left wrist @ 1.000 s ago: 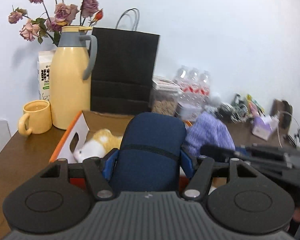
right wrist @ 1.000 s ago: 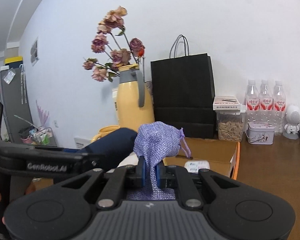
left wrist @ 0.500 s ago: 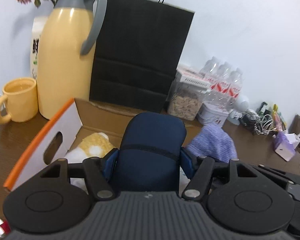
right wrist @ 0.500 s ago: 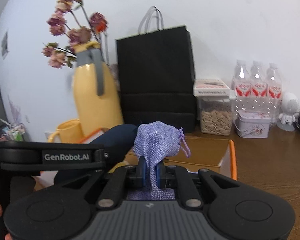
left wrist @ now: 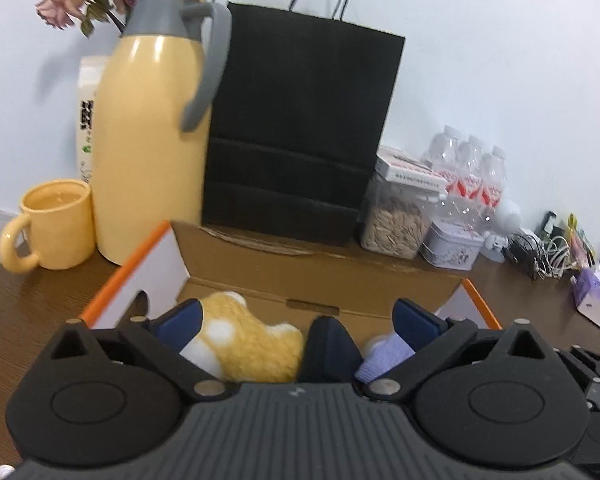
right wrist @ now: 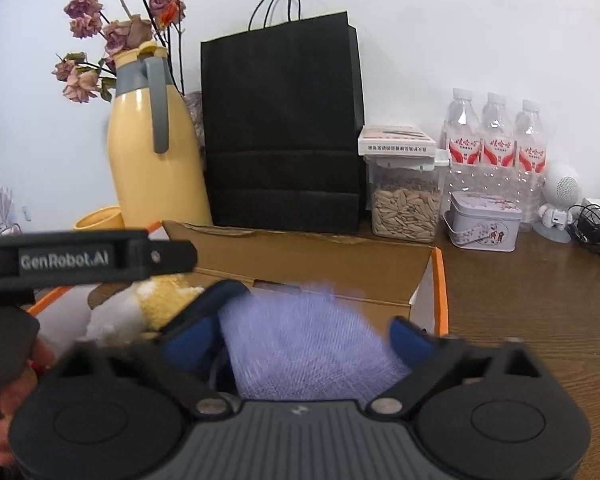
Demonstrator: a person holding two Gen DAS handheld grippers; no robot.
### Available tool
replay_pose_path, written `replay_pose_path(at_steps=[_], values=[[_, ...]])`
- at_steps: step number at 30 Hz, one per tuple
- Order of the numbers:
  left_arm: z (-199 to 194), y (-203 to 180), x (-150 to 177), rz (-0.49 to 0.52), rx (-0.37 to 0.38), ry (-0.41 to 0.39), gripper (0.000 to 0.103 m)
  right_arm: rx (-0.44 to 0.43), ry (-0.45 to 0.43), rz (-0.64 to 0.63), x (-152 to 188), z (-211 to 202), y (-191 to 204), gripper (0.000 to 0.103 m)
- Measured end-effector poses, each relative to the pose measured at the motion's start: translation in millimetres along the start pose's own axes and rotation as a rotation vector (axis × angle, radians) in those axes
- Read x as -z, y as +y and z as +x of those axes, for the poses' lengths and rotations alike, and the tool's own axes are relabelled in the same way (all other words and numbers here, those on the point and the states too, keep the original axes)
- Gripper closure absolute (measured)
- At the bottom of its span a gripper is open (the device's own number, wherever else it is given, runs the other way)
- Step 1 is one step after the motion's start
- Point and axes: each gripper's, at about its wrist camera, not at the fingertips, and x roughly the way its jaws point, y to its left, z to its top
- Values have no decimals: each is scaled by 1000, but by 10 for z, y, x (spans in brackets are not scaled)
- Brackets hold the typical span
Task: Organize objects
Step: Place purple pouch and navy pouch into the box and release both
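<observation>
An open cardboard box (left wrist: 320, 276) with orange edges sits right below both grippers. My left gripper (left wrist: 298, 322) is opening, its blue pads spread wide over the box. A navy pouch (left wrist: 328, 348) lies loose between them, touching neither pad, next to a yellow and white plush toy (left wrist: 248, 344). My right gripper (right wrist: 300, 340) is opening too. A lilac mesh pouch (right wrist: 308, 344), blurred, sags free between its pads into the box (right wrist: 300, 248). In the right wrist view the navy pouch (right wrist: 220, 292) shows just left of the lilac one. Below the left gripper's black frame (right wrist: 84, 258) a hand shows.
Behind the box stand a yellow thermos jug (left wrist: 152, 140), a yellow mug (left wrist: 56, 224) and a black paper bag (left wrist: 300, 136). To the right are a jar of seeds (right wrist: 404, 204), a tin (right wrist: 484, 220), three water bottles (right wrist: 496, 140) and tangled cables (left wrist: 540, 252).
Both grippers moved forward and down over the box, then opened. The navy pouch left the left pads and the lilac pouch left the right pads, and both sank into the box.
</observation>
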Motion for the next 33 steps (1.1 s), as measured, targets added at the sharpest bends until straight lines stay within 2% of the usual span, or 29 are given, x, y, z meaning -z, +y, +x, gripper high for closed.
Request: replay_pose_path(at_steps=[10,20,26,33], values=[[-128,1,-19,27,-3,-15,0,-3,-31,-10,-47,-183,37,0],[-631,39,0,79,11,-44,0,-3,-98,-49,-8,-750,139,0],[-961,124,123,113,13,-32,0,14,-70,-78,198,-1063,179,0],[-1271,277,366,141,-21,6,0,35,-3,-91,572,-1370,194,0]])
